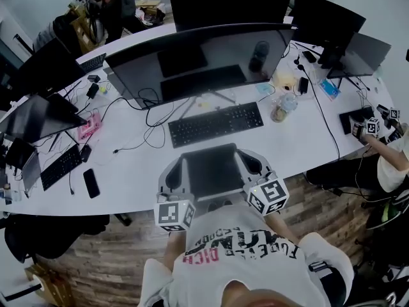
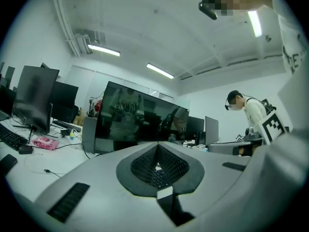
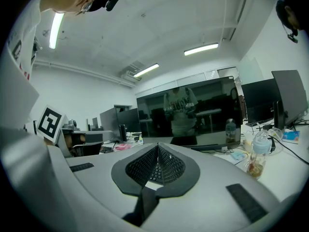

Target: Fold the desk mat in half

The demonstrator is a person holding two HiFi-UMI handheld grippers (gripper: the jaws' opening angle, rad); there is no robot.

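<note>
Holding both tools level at the near edge of the desk, the person has the left gripper (image 1: 174, 171) and the right gripper (image 1: 252, 164) pointing away from the body toward the screens. Both are closed. In each gripper view the meshed pads meet at the tip, and I see nothing pinched between them. Through the small gap under the pads only keys and a bit of white desk show. Each gripper's marker cube sits close to the person's chest, the left cube (image 1: 175, 215) and the right cube (image 1: 268, 196).

Between the two grippers lies the desk mat (image 1: 211, 171), a dark rectangle flat on the white desk (image 1: 128, 171), right at its near edge in front of the person. The grippers flank its left and right sides. I can't tell whether they touch it, or whether the mat is already doubled over.

Just beyond the mat is a black keyboard (image 1: 215, 124), and behind that a wide curved monitor (image 1: 198, 62), switched off and mirroring the person in both gripper views. A clear bottle (image 1: 281, 107) stands to the right of the keyboard. A black phone (image 1: 91, 183) lies well off to the left, near a second keyboard (image 1: 62, 166). At the far right another person (image 1: 393, 162) works at the same desk.
</note>
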